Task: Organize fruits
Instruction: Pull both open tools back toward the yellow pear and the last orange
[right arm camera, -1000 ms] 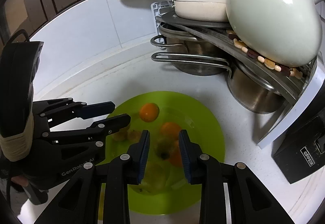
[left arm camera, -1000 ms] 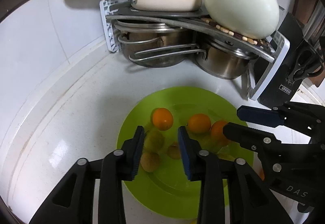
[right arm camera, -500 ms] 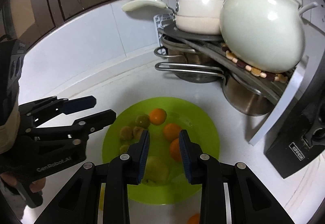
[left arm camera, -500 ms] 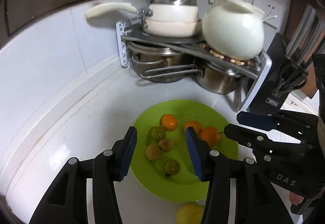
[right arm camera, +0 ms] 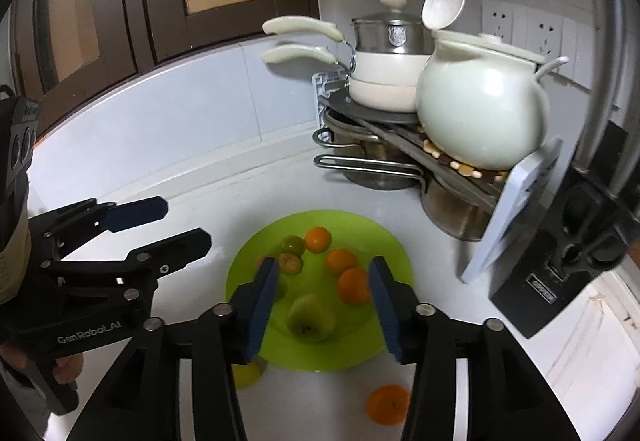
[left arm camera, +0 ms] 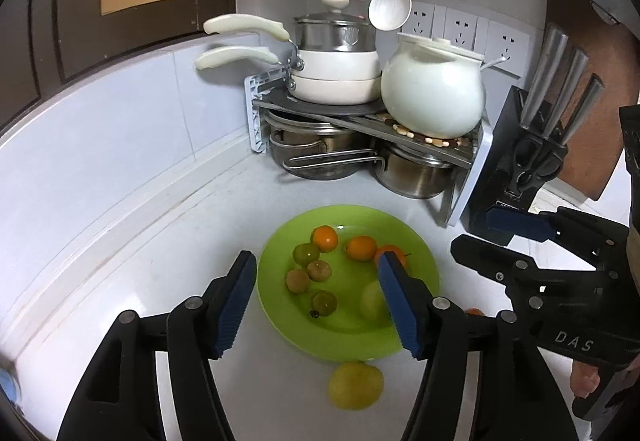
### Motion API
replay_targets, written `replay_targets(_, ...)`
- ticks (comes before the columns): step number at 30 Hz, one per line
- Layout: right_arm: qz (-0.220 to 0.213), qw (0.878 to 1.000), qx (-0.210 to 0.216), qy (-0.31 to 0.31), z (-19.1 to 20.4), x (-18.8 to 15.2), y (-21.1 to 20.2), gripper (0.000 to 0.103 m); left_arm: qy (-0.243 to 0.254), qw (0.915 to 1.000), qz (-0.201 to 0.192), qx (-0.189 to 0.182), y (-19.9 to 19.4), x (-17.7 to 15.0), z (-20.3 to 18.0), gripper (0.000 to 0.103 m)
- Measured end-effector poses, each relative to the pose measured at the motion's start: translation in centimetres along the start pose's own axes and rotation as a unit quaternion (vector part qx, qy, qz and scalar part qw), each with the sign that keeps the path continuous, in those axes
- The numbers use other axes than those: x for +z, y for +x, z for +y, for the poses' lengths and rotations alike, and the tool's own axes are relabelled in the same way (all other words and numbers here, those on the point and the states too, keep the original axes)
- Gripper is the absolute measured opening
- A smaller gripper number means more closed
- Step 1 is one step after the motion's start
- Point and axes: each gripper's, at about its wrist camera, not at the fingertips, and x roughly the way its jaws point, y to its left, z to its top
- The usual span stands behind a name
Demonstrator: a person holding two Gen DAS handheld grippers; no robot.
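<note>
Fingers of both grippers — left gripper point(left arm camera: 316, 299), right gripper point(right arm camera: 322, 305) — spread empty above green plate point(left arm camera: 420, 261) on white counter point(left arm camera: 160, 253).

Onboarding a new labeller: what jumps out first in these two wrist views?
The round lime-green plastic plate mid-counter, holding small orange and green citrus fruits plus a green apple. Both blue-padded tongs, left tongs and right tongs, hang open and empty above it, while a yellow-green fruit and an orange mandarin lie off the plate's near edge. Behind, a bulbous white ceramic pot sits on the corner rack.
</note>
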Motion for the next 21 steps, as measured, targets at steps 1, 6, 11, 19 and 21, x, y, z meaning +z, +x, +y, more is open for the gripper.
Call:
replay_targets(1,-0.003,1.000,-0.002,0.002,0.0,-0.1,-0.4,0.055,-0.001,1.0000,-0.003,0.001,-0.5,-0.2,-0.1,0.065)
replay_targets(6,-0.013,1.000,-0.011,0.014,-0.2,-0.7,-1.9,0.063,-0.006,0.9999,-0.009,0.003,-2.1,-1.3,-0.6,0.072)
replay_targets(11,-0.014,0.999,-0.021,0.020,-0.5,-1.8,-2.9,0.067,-0.011,0.9998,-0.016,0.010,-3.1,-2.5,-1.1,0.083)
replay_targets(19,-0.002,0.999,-0.037,0.022,-1.0,-4.0,-3.6,0.069,-0.023,0.9995,-0.012,0.019,-3.3,-5.1,-1.5,0.092)
replay_targets(21,0.003,0.999,-0.042,0.022,-1.2,-4.7,-3.6,0.069,-0.017,0.9995,-0.010,0.026,-3.1,-5.8,-1.7,0.092)
